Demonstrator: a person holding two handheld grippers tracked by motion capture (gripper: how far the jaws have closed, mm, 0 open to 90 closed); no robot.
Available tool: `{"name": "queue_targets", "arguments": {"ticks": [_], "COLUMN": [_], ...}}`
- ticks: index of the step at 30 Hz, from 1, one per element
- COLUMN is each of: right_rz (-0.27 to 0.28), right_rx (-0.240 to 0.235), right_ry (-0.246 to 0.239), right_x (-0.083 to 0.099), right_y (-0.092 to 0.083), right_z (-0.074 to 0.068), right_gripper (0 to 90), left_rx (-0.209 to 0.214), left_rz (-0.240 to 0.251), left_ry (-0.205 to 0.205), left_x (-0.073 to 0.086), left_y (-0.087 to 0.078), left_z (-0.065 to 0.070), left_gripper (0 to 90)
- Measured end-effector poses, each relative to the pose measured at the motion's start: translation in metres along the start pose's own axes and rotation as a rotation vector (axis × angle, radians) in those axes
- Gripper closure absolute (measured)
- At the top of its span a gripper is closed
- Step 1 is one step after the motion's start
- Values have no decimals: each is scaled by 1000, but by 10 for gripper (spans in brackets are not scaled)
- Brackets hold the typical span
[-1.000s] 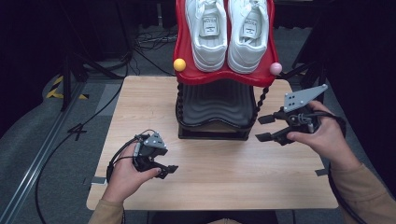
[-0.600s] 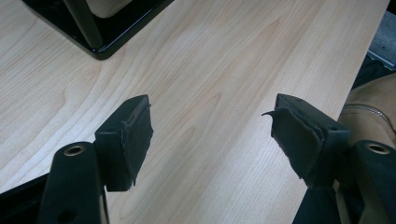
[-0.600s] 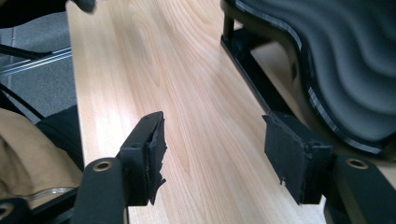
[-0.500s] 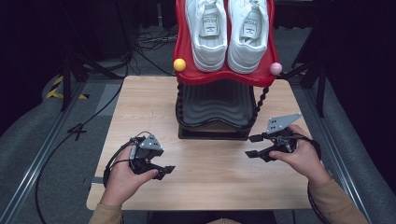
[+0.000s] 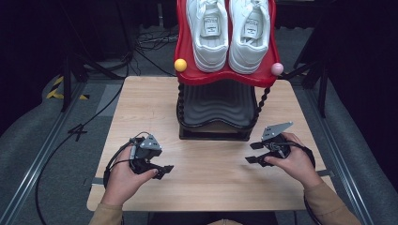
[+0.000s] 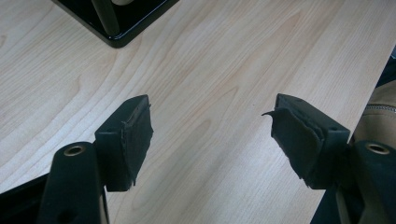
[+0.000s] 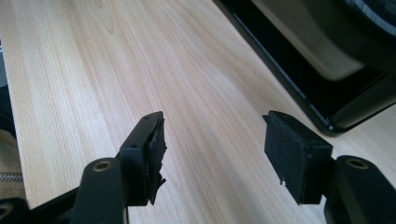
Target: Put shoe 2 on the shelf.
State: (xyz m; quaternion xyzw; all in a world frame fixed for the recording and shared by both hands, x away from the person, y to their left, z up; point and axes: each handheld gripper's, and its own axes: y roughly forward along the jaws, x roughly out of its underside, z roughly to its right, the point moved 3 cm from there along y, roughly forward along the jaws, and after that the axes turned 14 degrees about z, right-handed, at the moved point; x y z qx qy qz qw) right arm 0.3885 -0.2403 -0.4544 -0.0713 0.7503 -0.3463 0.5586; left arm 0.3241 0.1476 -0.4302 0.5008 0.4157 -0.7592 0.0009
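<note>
Two white sneakers (image 5: 228,28) sit side by side on the red top shelf (image 5: 225,77) of a small shoe rack, whose black lower shelf (image 5: 216,105) holds nothing. My left gripper (image 5: 164,171) rests low over the front left of the wooden table (image 5: 206,187), open, with bare wood between its pads (image 6: 135,140). To the front right of the rack my right gripper (image 5: 252,153) stands open too, nothing between its pads (image 7: 294,154). The rack's black base (image 7: 327,88) lies just ahead of the right gripper, and its corner (image 6: 116,23) is ahead of the left.
A yellow ball (image 5: 180,64) and a pink ball (image 5: 277,69) cap the rack's twisted black posts. Cables (image 5: 150,42) and stand legs lie on the grey floor beyond the table. A black cable (image 5: 65,140) trails off the table's left side.
My right gripper has come down and inward from beside the rack to just over the table in front of it. The left gripper has barely moved.
</note>
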Motion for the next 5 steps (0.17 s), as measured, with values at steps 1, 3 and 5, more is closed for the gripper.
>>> {"name": "queue_targets", "arguments": {"ticks": [1,3,5], "right_rz": [-2,4,9], "right_rx": [1,5,6], "right_ry": [4,10,12], "right_x": [1,3,4], "right_y": [0,-1,-2], "right_z": [0,2,3], "right_gripper": [386,385,385], "left_rx": [4,2,3], "left_rz": [-1,-4,-1], "left_ry": [-1,1,-4], "left_x": [1,1,1], "left_y": [1,1,1], "left_z": [-1,-2,-2], "left_gripper": [295,295,295]}}
